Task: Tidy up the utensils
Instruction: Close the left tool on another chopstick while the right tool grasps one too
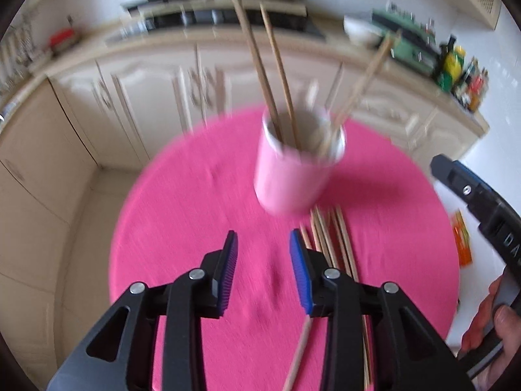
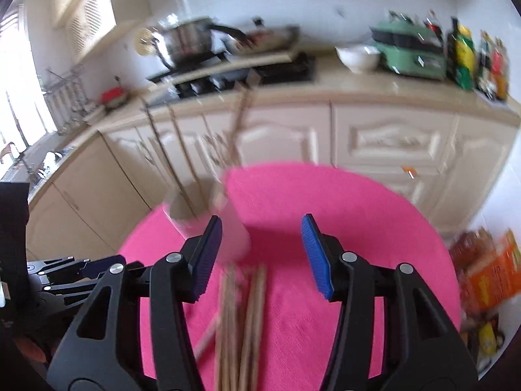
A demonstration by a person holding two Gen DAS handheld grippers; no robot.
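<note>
A pink cup (image 1: 293, 176) stands on the round pink tablecloth (image 1: 182, 211) with several wooden chopsticks (image 1: 257, 62) upright in it. A bundle of loose chopsticks (image 1: 329, 238) lies flat on the cloth just in front of the cup. My left gripper (image 1: 263, 233) hovers open over bare cloth, left of the bundle, with nothing between its fingers. In the right wrist view my right gripper (image 2: 260, 218) is open above the loose chopsticks (image 2: 247, 309), and the cup (image 2: 232, 234) is just behind its left finger. The picture is blurred.
Cream cabinets (image 2: 390, 137) and a counter run behind the table, with a stove and steel pot (image 2: 185, 40), a white bowl (image 2: 358, 57), a green appliance (image 2: 407, 52) and bottles. Orange packets (image 2: 491, 273) lie to the right of the table. A hand (image 1: 498, 319) holds the right gripper.
</note>
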